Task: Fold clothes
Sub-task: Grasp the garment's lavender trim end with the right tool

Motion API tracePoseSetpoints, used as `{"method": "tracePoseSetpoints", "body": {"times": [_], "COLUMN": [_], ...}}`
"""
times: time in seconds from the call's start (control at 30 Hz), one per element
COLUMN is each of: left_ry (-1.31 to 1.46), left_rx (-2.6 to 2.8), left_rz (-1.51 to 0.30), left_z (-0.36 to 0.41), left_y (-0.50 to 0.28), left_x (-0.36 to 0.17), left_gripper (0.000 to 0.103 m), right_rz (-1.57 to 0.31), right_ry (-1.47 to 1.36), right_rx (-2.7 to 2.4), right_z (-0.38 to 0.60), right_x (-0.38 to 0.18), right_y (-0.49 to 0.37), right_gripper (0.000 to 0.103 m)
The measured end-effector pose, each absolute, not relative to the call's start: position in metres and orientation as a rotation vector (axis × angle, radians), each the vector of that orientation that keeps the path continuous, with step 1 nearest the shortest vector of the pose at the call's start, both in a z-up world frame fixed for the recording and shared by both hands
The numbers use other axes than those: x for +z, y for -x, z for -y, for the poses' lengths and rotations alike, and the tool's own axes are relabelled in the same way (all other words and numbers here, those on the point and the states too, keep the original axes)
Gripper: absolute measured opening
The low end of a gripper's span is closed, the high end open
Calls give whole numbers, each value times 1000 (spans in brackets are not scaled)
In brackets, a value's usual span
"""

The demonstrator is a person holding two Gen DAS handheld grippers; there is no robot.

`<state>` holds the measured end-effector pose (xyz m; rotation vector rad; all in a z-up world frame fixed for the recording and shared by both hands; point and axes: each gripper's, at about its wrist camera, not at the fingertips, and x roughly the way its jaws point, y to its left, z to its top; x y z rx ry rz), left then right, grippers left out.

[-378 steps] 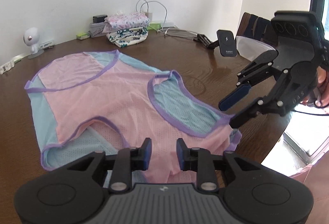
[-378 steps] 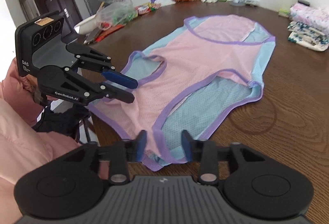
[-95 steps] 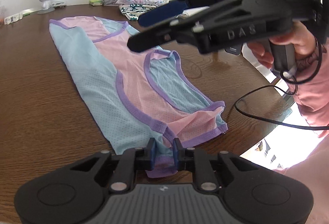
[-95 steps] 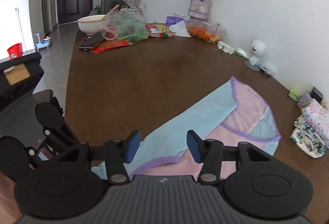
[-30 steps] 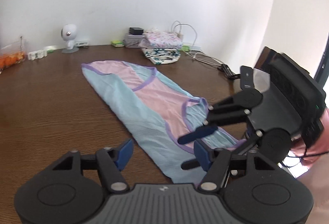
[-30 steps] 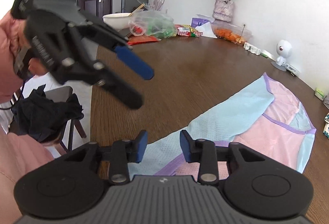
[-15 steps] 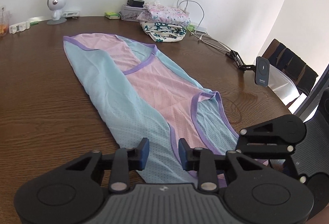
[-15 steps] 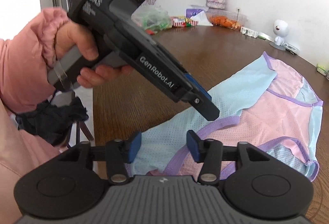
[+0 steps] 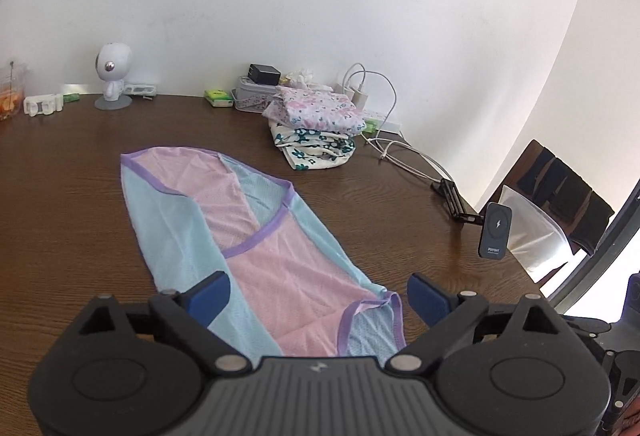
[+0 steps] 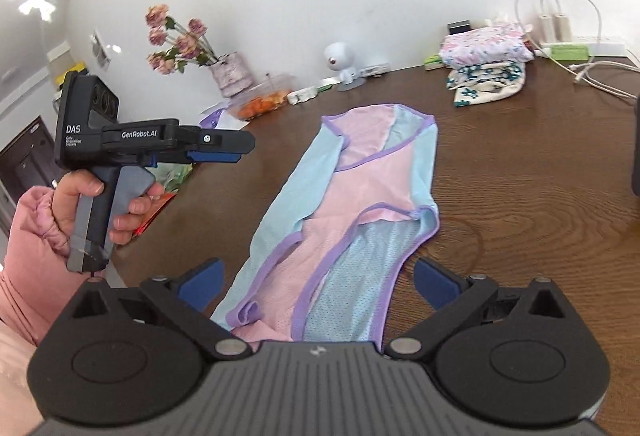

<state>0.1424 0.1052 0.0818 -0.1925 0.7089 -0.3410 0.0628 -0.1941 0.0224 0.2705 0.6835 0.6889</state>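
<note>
Both tools are opening with nothing clamped: the left tool [image 9: 318,294] and right tool [image 10: 316,282] hover over the near end of the pink-and-blue mesh garment [image 9: 256,244], lying lengthwise folded into a narrow strip on the bench [image 9: 60,196]. A folded clothes stack [image 9: 316,124] and cables [image 9: 404,152] sit beyond.

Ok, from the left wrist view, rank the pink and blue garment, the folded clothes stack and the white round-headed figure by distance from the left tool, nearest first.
1. The pink and blue garment: directly ahead, its near end lying between the opening jaws of the left tool, untouched.
2. The folded clothes stack: beyond the garment, towards the right.
3. The white round-headed figure: far left, by the wall.
</note>
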Motion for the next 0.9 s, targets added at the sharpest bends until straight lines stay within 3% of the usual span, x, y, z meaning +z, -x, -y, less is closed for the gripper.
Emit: {"method": "tracePoseSetpoints", "body": {"times": [0.17,0.33,0.47,0.6,0.7,0.77,0.9], "left_ry": [108,39,19,45,52,52,23], "left_rx": [-377,-353,-355,-391,-398,-396,-368], "left_rz": [-741,-739,-722,-722,-754,-783,-835], "left_z": [-79,-65,-55,-47,-41,-37,-32], "left_y": [-141,-146,-155,-164,-176,-186,-215], "left_x": [79,94,106,109,107,104,103], "left_gripper": [95,95,95,95,95,95,95], "right_rz": [-731,-914,-999,-1008,-991,-987,-986], "right_ry": [-388,-403,-421,-423,-397,-405,-453], "right_rx": [642,648,640,635,616,604,595], "right_z": [212,201,196,191,185,182,181], "right_x": [9,-9,-22,-31,-32,-35,-42], "right_y": [-58,-57,-59,-58,-59,-61,-66], "right_gripper": [103,102,77,65,49,24,13]}}
